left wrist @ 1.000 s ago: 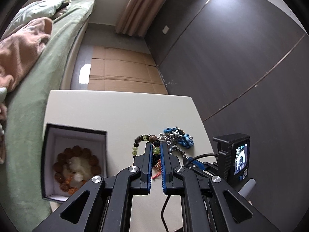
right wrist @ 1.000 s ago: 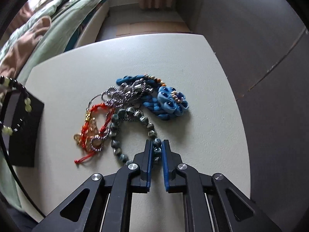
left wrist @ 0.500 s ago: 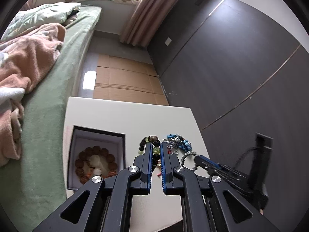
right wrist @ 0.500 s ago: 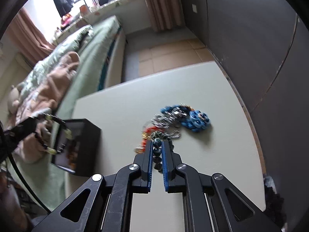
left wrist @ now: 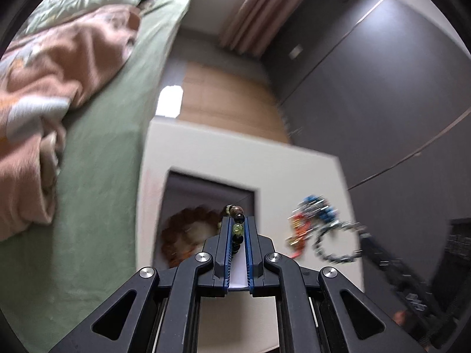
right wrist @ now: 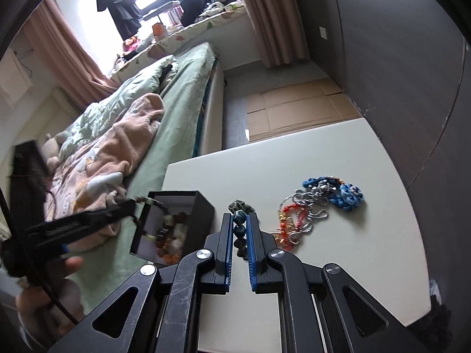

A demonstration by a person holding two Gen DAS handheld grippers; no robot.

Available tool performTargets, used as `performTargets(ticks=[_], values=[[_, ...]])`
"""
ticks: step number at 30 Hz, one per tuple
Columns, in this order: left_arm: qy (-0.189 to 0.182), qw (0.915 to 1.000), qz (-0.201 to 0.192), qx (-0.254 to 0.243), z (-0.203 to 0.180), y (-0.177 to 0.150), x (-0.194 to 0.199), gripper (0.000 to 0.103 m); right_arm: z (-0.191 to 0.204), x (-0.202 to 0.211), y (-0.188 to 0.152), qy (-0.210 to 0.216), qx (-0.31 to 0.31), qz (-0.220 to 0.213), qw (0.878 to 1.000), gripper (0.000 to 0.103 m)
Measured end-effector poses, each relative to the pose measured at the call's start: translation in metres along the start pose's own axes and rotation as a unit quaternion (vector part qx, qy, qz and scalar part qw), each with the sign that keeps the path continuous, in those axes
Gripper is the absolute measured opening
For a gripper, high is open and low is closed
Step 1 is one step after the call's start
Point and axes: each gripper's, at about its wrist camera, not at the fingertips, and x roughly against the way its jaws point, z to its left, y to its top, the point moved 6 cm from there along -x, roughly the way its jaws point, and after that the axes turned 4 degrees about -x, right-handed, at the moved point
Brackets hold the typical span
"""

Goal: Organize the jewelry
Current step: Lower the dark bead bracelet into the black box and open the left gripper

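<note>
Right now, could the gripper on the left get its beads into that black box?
Probably yes. The left gripper, shut on the dark-and-green bead bracelet, hangs over the open black box. The box has no lid on, and only a brown bead bracelet lies inside.

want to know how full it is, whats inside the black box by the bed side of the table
Inside the black box, a brown bead bracelet circles pale pieces. The left gripper, shut on a dark-and-green bead bracelet, covers the right part.
</note>
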Motion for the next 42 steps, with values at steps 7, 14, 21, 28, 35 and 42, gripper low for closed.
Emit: performTargets(ticks=[7, 14, 21, 28, 35, 42], values=[[0.012, 0.9999, 0.001, 0.007, 0.014, -0.001, -0.003, 0.083, 0.015, -0.002, 0.0, 0.03, 0.002, -0.004, 1.0, 0.01], [0.018, 0.9988, -0.042, 0.019, 0.027, 0.009, 0.019, 0.092, 0.037, -0.004, 0.001, 0.089, -0.004, -0.009, 0.996, 0.01], [0.029, 0.9973, -0.06, 0.032, 0.042, 0.016, 0.032, 0.092, 0.06, -0.019, 0.0, 0.131, -0.011, -0.008, 0.991, 0.01], [0.031, 0.9953, -0.072, 0.057, 0.065, 0.018, 0.041, 0.092, 0.074, -0.052, 0.0, 0.173, -0.038, 0.017, 0.984, 0.01], [0.023, 0.9927, -0.081, 0.087, 0.078, 0.022, 0.045, 0.092, 0.076, -0.077, -0.008, 0.217, -0.087, 0.073, 0.97, 0.053], [0.01, 0.994, -0.093, 0.058, 0.054, 0.025, 0.046, 0.092, 0.054, -0.059, -0.001, 0.178, -0.068, 0.048, 0.98, 0.084]])
